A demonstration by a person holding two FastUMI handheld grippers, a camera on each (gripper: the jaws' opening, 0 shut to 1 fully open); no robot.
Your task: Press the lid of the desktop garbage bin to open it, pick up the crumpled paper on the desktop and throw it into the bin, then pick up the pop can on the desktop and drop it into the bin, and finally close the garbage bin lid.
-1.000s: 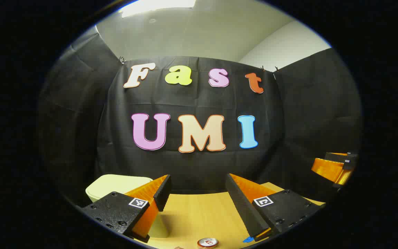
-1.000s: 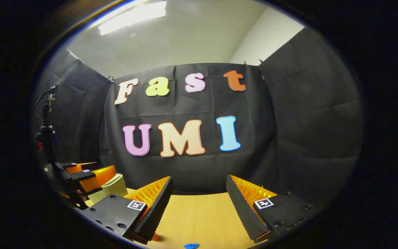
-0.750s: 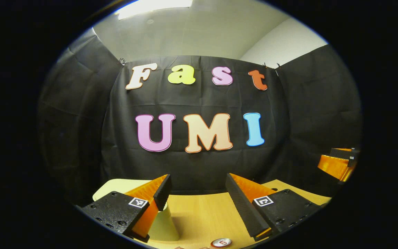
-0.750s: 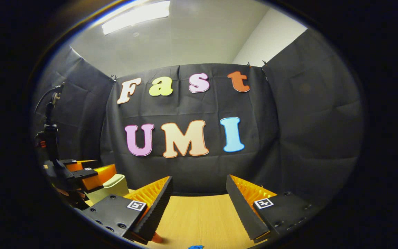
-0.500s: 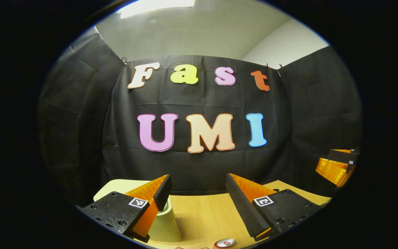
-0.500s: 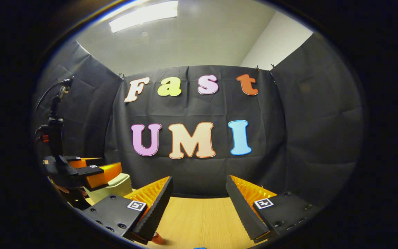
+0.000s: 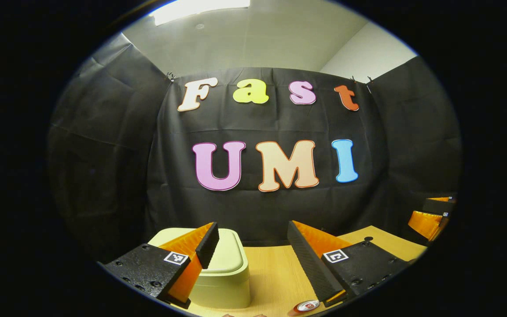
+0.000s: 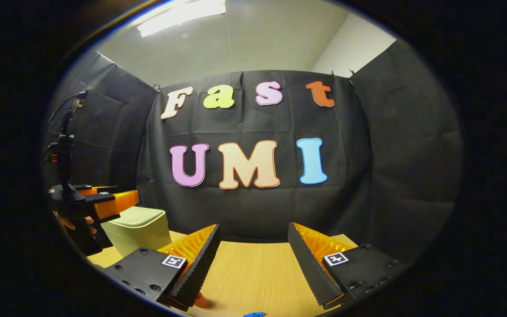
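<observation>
The garbage bin (image 7: 225, 268) was seen on the wooden desktop (image 7: 271, 273), lid (image 7: 227, 257) flat and closed. The left gripper (image 7: 249, 246) was held above and just beside it, fingers spread wide, nothing gripped; one fingertip (image 7: 208, 244) overlapped the lid's near edge, contact could not be told. The right gripper (image 8: 253, 251) was kept apart over bare desktop, fingers also wide and empty. The pop can (image 7: 308, 305) was spotted at the bottom edge, by the left gripper's other finger. Crumpled paper was not identified with certainty. Step judged: opening press, not yet done. Next move likely calls for the left gripper to be lowered onto the lid and pushed down.
</observation>
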